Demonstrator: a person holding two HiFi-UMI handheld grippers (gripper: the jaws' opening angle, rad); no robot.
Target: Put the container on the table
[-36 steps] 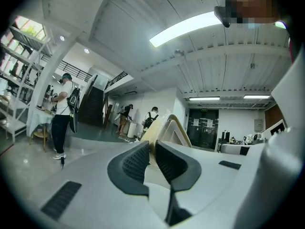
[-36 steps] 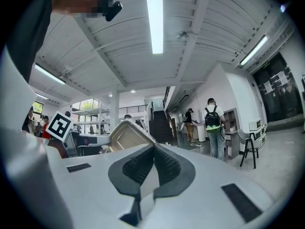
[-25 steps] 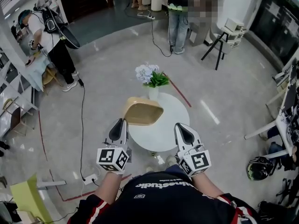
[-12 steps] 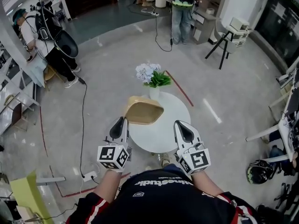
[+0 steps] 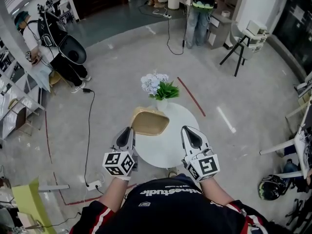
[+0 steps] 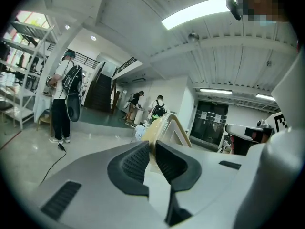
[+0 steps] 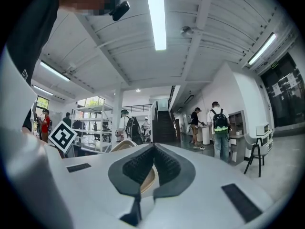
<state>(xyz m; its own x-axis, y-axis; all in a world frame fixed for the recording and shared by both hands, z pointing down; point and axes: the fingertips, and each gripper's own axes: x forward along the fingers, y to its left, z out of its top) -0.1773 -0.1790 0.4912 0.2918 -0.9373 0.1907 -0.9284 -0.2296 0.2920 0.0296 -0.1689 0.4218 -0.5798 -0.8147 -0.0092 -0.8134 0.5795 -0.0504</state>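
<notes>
The person stands at a round white table [image 5: 171, 146] with both arms reaching forward from the torso. The left forearm [image 5: 114, 197] and right forearm [image 5: 215, 193] run roughly parallel, and the two grippers sit side by side at about the same height. Each gripper's marker cube [image 5: 119, 163] lies nearest the body, with the jaws pointing away toward the table. The left gripper [image 5: 125, 132] sits at the table's left edge, angled a little inward and slightly downward. Its own view shows the two dark ribbed pads [image 6: 135, 161] clamped on the thin rim of the beige container [image 5: 150, 122], with only the rim's thickness between them. The container juts out ahead of that gripper, tilted, with its hollow turned up toward the head camera. It lies over the rear left part of the tabletop, just in front of the vase of flowers [image 5: 157, 86] that stands at the table's far edge. Whether its underside rests on the table or hangs just above it cannot be told. The right gripper [image 5: 191, 134] reaches over the table's near right edge, well apart from the container and pointing about level across the room. Its jaws are pressed together at the tips with nothing held between them, and the beige container shows only behind them, off toward the other gripper.
</notes>
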